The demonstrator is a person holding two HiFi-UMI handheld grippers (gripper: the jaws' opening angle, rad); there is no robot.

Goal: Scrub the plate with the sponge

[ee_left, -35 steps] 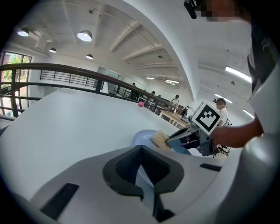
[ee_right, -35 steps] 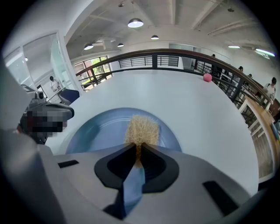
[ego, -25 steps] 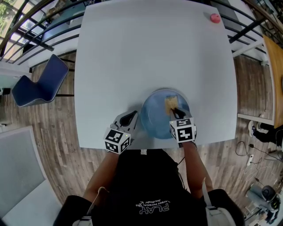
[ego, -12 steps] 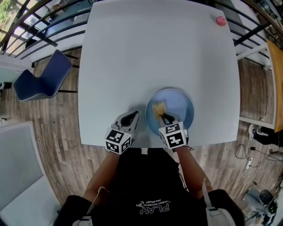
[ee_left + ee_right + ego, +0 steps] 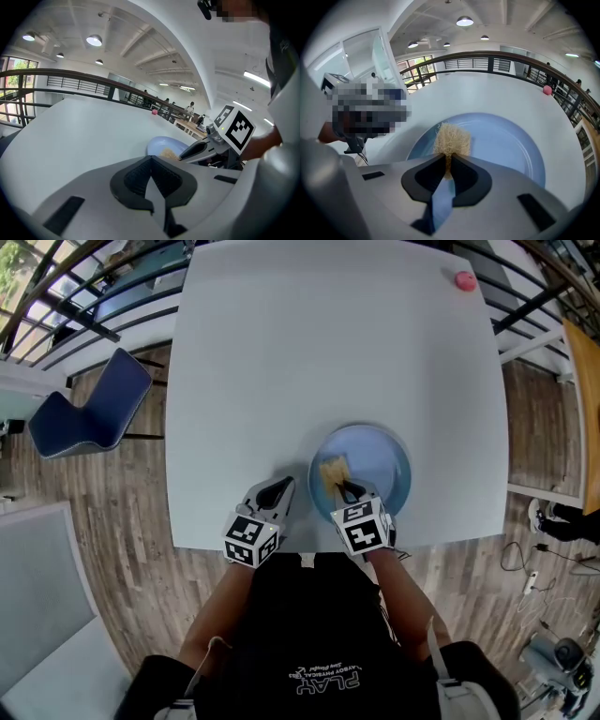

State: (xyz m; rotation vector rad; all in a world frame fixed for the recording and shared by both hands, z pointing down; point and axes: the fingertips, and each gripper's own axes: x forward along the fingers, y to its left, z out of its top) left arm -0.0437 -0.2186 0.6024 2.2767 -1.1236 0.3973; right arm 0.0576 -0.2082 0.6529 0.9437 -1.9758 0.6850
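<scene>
Since the frame one second earlier, the sponge (image 5: 333, 469) has crossed from right of the plate's centre to its left part, carried by the right gripper (image 5: 345, 487). Over the last half second it has shifted only slightly.

Right gripper: its jaws are clenched on the near end of the sponge, a tan, fibrous pad. The far end of the pad sticks out beyond the jaw tips and lies on the plate (image 5: 386, 465). The gripper's marker cube (image 5: 362, 525) sits over the near rim of the plate.

Plate: pale blue and round. It stands on the white table (image 5: 328, 362), close to the table's near edge and right of its middle.

Left gripper (image 5: 151, 160): its jaws are closed together with nothing between them. It lies at the near edge of the table, just left of the plate and apart from it. Whether it touches the tabletop cannot be told.

Surroundings: a small pink ball (image 5: 464, 280) rests at the far right corner of the table, well apart from the plate. A blue chair (image 5: 84, 413) stands on the wooden floor (image 5: 122, 549) to the left of the table.
</scene>
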